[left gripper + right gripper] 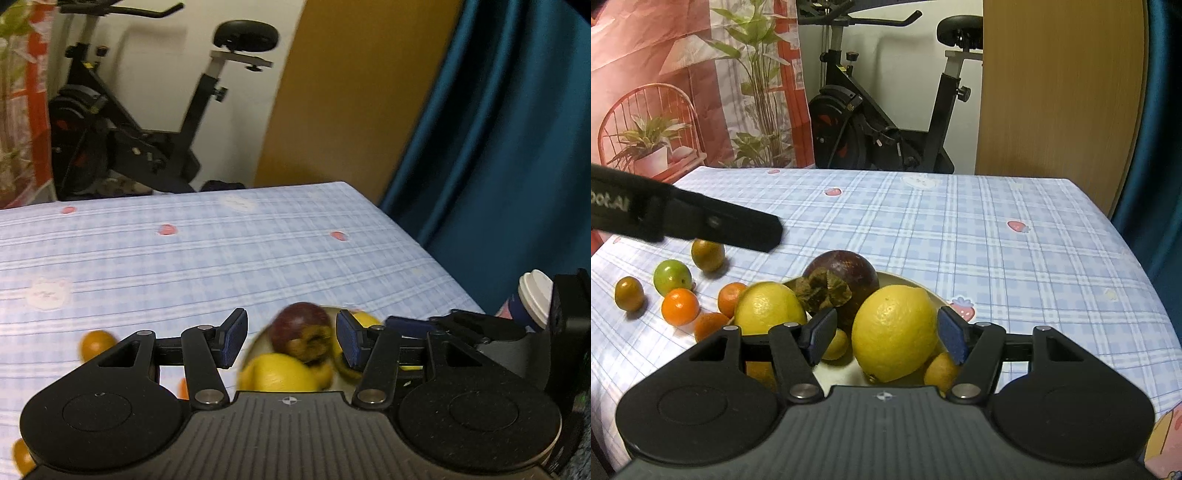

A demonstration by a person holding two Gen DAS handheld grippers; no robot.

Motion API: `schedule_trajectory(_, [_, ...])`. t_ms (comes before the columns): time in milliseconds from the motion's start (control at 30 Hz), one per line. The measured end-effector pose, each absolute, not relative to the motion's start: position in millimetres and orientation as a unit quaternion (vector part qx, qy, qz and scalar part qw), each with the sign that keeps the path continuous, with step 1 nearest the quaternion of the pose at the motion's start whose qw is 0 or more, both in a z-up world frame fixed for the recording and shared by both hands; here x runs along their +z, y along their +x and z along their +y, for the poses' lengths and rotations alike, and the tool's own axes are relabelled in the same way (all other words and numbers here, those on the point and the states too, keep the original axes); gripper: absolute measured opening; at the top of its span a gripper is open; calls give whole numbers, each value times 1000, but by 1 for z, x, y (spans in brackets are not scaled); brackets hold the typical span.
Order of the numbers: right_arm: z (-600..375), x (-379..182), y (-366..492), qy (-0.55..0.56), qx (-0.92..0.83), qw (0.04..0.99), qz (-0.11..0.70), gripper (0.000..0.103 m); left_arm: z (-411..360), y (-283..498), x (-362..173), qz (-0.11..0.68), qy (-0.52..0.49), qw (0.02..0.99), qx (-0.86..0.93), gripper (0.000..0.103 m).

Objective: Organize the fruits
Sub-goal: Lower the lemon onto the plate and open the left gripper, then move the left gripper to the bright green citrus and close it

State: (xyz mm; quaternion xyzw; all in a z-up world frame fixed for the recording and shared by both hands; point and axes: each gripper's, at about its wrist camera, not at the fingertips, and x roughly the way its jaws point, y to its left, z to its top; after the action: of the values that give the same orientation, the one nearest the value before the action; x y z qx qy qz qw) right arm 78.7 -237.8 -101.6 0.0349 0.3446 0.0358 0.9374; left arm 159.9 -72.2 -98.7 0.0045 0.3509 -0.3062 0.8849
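- The right gripper (pixel 884 338) hangs over the near side of the plate (pixel 916 286), its jaws apart around the big lemon (pixel 894 338). The pads look just clear of the peel on both sides, so nothing is held. If the jaws close off-centre, I judge the round lemon could squirt out and roll off the plate.
- Two small yellow fruits (pixel 940 369) lie on the plate right against that lemon. A jaw coming down could catch one and push it over the rim.
- A second lemon (pixel 768 308) and a dark purple fruit (pixel 842 273) crowd the same plate, touching one another. Lifting or shoving one may shift the rest, since the pile looks loosely stacked.
- The left gripper (pixel 291 341) floats above the plate from the other side, jaws parted and empty, the purple fruit showing between them but below. Its view is blurred. The two grippers are close together here and could knock into each other.
- Further left, oranges (pixel 679 306), a green fruit (pixel 672 277) and some dull greenish ones (pixel 707 254) sit loose on the tabletop (pixel 997 240), off the plate. They lie near its left edge, so a careless sweep could send one onto the floor.
- The plate looks nearly full; adding these may cause spills.
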Motion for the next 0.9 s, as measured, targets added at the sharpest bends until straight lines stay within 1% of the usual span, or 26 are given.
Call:
schedule_trajectory(233, [-225,-88,75,36,49,944,324,63,-15,162,-90,344,-12,900,-268,56])
schedule_trajectory(533, [-188,-76,76,18,102,945,310,63,53,162,-93,363,-35,906,-217,56])
schedule_trajectory(900, [-135,-84,93,-21,172,930,325,63,97,155,-102,363,-57,911,-189,55])
